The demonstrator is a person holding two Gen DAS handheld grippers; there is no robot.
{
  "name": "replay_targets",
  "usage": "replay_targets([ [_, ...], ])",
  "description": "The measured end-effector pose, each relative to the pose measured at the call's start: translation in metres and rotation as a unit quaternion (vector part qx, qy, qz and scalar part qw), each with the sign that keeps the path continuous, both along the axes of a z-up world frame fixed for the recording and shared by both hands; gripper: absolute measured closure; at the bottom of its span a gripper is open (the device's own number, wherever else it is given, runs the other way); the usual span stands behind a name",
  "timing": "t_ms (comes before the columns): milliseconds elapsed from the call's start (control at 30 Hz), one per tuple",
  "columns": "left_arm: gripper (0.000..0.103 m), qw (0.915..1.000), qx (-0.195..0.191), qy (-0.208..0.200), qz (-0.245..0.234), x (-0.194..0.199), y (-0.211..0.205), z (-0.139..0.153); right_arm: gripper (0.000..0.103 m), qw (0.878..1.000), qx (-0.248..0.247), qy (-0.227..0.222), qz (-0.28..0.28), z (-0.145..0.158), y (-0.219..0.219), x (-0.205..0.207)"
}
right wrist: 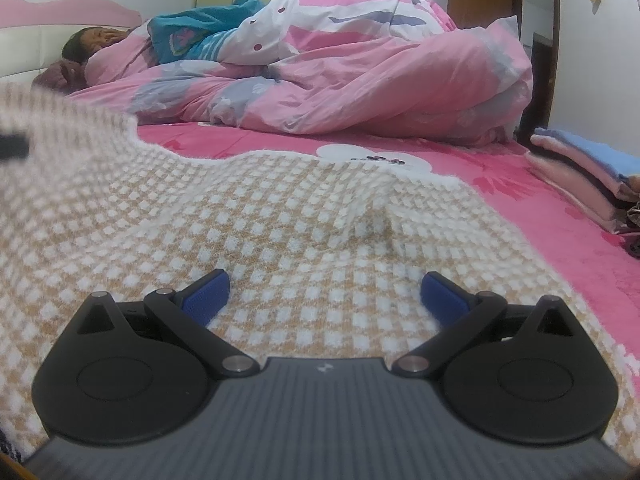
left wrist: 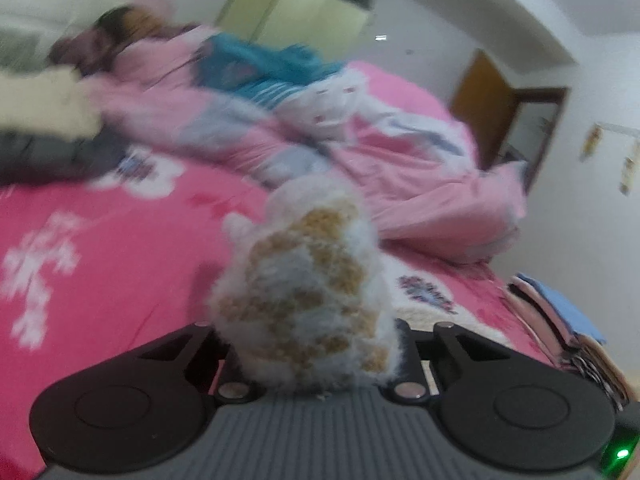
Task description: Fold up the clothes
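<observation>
Left wrist view, left gripper [left wrist: 308, 344] pinching a bunched checked sweater [left wrist: 304, 280] above the pink bedsheet [left wrist: 100, 240], right gripper [right wrist: 324, 296] spread wide over it.

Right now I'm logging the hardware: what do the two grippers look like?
Both match: a grey ribbed body, black round-lobed side plates and black linkage arms with silver pivot pins. The right gripper has blue textured finger pads. The left gripper shows a green light at its corner; its pads are hidden.
</observation>
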State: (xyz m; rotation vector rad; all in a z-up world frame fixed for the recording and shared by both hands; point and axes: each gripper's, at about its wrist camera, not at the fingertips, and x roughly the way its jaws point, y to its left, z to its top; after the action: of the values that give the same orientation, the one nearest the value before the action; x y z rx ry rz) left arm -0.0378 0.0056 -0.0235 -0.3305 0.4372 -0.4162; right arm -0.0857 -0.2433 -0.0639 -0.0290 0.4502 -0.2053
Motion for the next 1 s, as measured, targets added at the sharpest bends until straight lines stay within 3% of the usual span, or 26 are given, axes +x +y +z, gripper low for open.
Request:
replay_targets([
  [200, 0.084, 0.9947, 0.029, -0.068, -0.070, -0.018, -0.044, 0.036, 0.001, 1.000, -0.008, 0.000, -0.005, 0.000, 0.001, -0.001],
  [433, 0.084, 0.9801, 0.060, -0.121, -0.146, -0.043, -0.082, 0.043, 0.001, 1.000, -0.015, 0.003, -0.008, 0.000, 0.003, -0.002],
  [633, 0.084, 0.9795, 0.058, -0.131, -0.142, -0.046, -0.082, 0.042, 0.001, 1.000, -0.025, -0.003, -0.012, 0.008, 0.004, -0.009],
  [733, 0.084, 0.9795, 0.055, -0.136, -0.138, -0.047, -0.073, 0.042, 0.002, 0.998, -0.027, -0.048, -0.014, 0.023, -0.001, -0.024],
  [833, 0.084, 0.9793, 0.047, -0.138, -0.141, -0.047, -0.065, 0.041, 0.012, 0.997, -0.010, -0.077, 0.006, 0.041, -0.006, -0.030],
  [1000, 0.084, 0.9796, 0.024, -0.136, -0.146, -0.044, -0.052, 0.039, 0.058, 0.998, 0.027, -0.036, 0.054, 0.070, -0.022, 0.014],
])
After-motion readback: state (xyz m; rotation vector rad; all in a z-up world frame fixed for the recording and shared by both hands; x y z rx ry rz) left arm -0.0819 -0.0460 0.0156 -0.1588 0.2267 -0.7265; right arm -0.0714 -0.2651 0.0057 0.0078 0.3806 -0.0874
